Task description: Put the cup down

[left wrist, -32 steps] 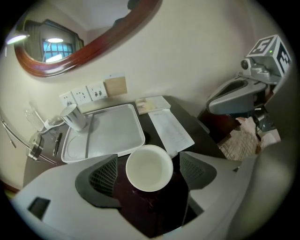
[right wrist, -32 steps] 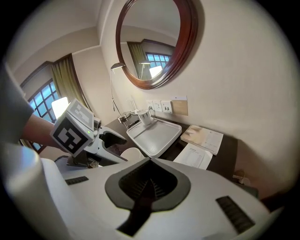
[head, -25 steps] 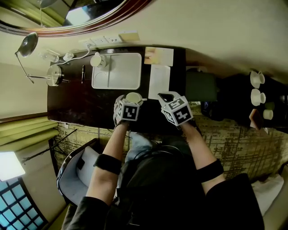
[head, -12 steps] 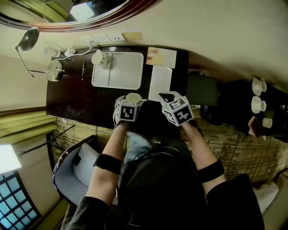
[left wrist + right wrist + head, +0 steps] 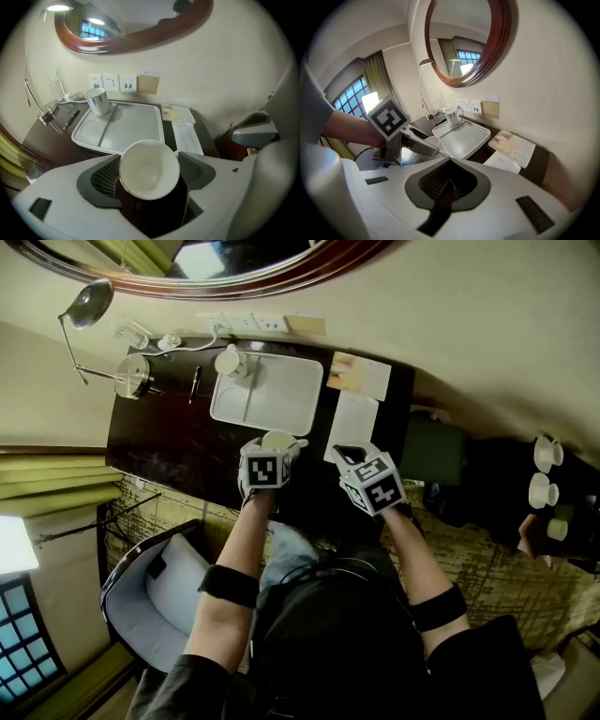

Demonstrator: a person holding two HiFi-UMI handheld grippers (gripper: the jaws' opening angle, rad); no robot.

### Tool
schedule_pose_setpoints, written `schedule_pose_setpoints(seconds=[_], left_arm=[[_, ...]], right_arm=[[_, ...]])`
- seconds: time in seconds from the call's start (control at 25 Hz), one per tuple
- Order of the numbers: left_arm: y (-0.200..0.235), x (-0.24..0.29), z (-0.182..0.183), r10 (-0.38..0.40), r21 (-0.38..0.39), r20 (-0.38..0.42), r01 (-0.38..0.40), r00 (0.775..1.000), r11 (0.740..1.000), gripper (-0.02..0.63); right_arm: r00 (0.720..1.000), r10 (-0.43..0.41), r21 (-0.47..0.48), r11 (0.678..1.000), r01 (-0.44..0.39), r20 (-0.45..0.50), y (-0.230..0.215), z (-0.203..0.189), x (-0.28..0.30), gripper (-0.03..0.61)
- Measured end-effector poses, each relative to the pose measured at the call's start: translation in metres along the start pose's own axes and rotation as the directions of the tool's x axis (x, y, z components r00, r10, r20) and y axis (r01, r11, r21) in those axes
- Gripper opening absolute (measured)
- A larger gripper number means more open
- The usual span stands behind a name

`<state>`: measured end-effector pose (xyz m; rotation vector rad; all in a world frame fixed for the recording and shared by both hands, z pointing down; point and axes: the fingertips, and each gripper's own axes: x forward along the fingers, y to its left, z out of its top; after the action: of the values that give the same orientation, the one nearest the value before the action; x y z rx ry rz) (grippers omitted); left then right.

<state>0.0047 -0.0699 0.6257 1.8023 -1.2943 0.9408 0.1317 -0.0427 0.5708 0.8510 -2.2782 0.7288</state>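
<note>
A white cup [image 5: 149, 169] sits upright between the jaws of my left gripper [image 5: 280, 447], whose pads [image 5: 101, 180] press on its sides. It is held over the dark desk [image 5: 169, 437], just in front of the white tray [image 5: 126, 126]. In the head view the cup [image 5: 277, 439] shows beyond the marker cube. My right gripper [image 5: 345, 452] hovers to the right over the desk's front edge, shut with nothing in it; its closed jaws [image 5: 449, 180] point toward the tray.
A second white cup [image 5: 228, 361] stands at the tray's far left corner. Papers [image 5: 354, 418] and a booklet [image 5: 359, 374] lie right of the tray. A desk lamp [image 5: 136, 376] and a pen are at the left. A chair [image 5: 155, 577] stands below the desk.
The head view has shifted a little. Both grippers keep their places over the desk, and the cup stays in the left gripper.
</note>
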Motion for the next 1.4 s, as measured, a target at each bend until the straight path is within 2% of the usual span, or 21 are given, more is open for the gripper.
schedule_pose_setpoints(seconds=[0.16, 0.36, 0.48, 0.6, 0.92, 1.08, 1.4], left_arm=[[0.042, -0.010, 0.022, 0.073, -0.125, 0.046, -0.067, 0.996, 0.990, 0.400], [0.103, -0.019, 0.042, 0.153, -0.276, 0.078, -0.127, 0.985, 0.953, 0.400], [0.133, -0.021, 0.052, 0.187, -0.335, 0.088, -0.147, 0.978, 0.930, 0.400], [0.152, -0.018, 0.066, 0.185, -0.347, 0.113, -0.136, 0.976, 0.928, 0.400], [0.192, 0.001, 0.084, 0.155, -0.388, 0.110, -0.101, 0.982, 0.916, 0.400], [0.209, 0.009, 0.092, 0.158, -0.384, 0.095, -0.110, 0.983, 0.917, 0.400], [0.221, 0.018, 0.101, 0.191, -0.317, 0.080, -0.157, 0.978, 0.935, 0.400]], right_arm=[[0.999, 0.040, -0.082, 0.996, -0.040, -0.004, 0.019, 0.026, 0.021, 0.011], [0.996, 0.085, -0.185, 0.979, -0.089, -0.031, 0.048, 0.062, 0.058, 0.011], [0.993, 0.114, -0.248, 0.961, -0.121, -0.043, 0.066, 0.087, 0.081, 0.011], [0.989, 0.137, -0.298, 0.943, -0.148, -0.058, 0.083, 0.108, 0.104, 0.011], [0.973, 0.183, -0.380, 0.897, -0.225, -0.143, 0.114, 0.130, 0.166, 0.011], [0.967, 0.193, -0.375, 0.895, -0.243, -0.164, 0.118, 0.136, 0.186, 0.011], [0.968, 0.176, -0.347, 0.910, -0.228, -0.177, 0.107, 0.143, 0.202, 0.011]])
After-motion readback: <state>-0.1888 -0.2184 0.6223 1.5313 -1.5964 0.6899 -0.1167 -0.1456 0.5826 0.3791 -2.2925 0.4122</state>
